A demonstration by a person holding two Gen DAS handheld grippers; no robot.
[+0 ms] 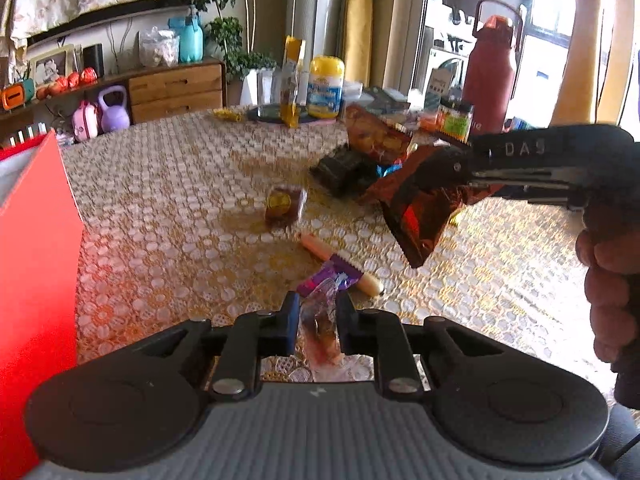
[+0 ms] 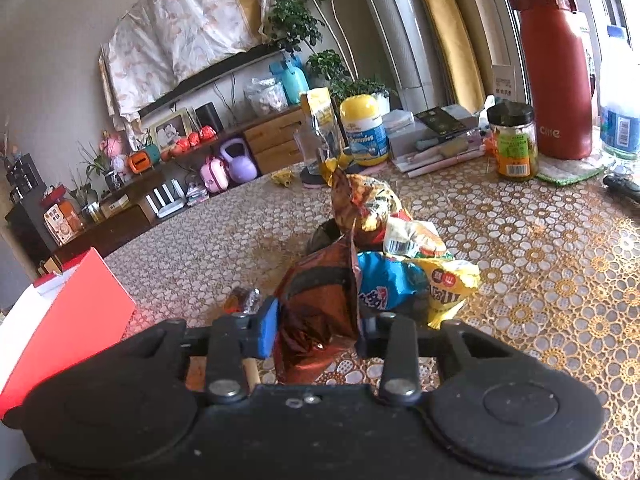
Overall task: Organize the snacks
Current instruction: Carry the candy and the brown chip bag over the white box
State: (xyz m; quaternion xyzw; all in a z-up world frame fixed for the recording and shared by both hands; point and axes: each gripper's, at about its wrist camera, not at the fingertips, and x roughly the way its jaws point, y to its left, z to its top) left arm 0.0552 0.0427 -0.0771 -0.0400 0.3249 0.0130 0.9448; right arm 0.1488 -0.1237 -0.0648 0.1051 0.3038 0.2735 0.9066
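Note:
My left gripper (image 1: 318, 316) is shut on a clear-wrapped candy with a purple end (image 1: 320, 304), held above the table. My right gripper (image 2: 318, 326) is shut on a dark red-brown foil snack bag (image 2: 320, 304); it also shows in the left wrist view (image 1: 416, 208), hanging above the table from the right gripper (image 1: 452, 168). A pile of snack bags (image 2: 384, 240) lies mid-table, with a blue bag (image 2: 384, 280) and a yellow bag (image 2: 448, 284). A sausage stick (image 1: 320, 248) and a small brown candy (image 1: 284, 204) lie loose. A red box (image 1: 36, 260) stands at the left.
A lace cloth covers the table (image 1: 180, 200). At the far edge stand a yellow-lidded gummies tub (image 2: 364, 132), a green-labelled jar (image 2: 516, 144), a red flask (image 2: 556, 68), a glass with a packet (image 2: 320, 140) and books. A sideboard (image 1: 176, 88) stands behind.

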